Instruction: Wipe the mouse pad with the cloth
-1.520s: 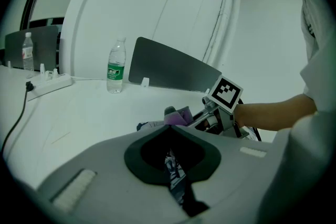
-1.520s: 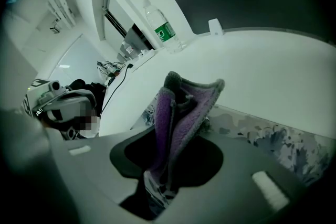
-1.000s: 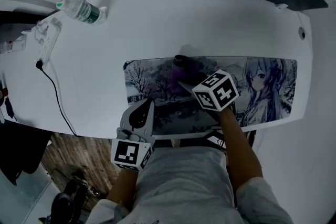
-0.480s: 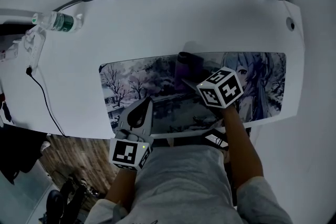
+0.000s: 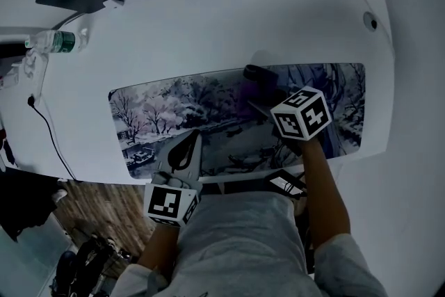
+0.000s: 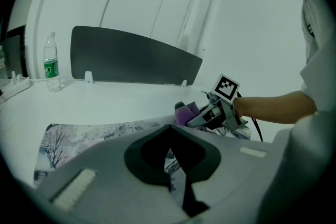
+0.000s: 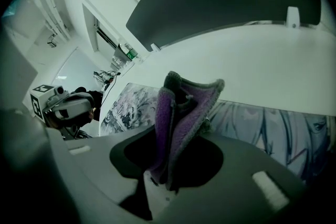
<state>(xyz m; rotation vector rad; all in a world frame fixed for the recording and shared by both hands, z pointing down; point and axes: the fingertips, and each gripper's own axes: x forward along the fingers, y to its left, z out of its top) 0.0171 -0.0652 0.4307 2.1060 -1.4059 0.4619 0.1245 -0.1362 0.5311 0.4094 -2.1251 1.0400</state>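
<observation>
The right gripper clamped the purple cloth at the mouse pad's far edge, the left gripper closed empty over its near edge; pressing flat in overlapping strokes looked wisest

The cloth is a purple textile with a rough, fuzzy pile and a grey edge, and the mouse pad has a smooth printed face with a faint sheen. The desk is smooth, matt white, the bottle clear plastic, and the left gripper matt grey plastic. The floor seems wood-grained, though that corner is dim.
</observation>
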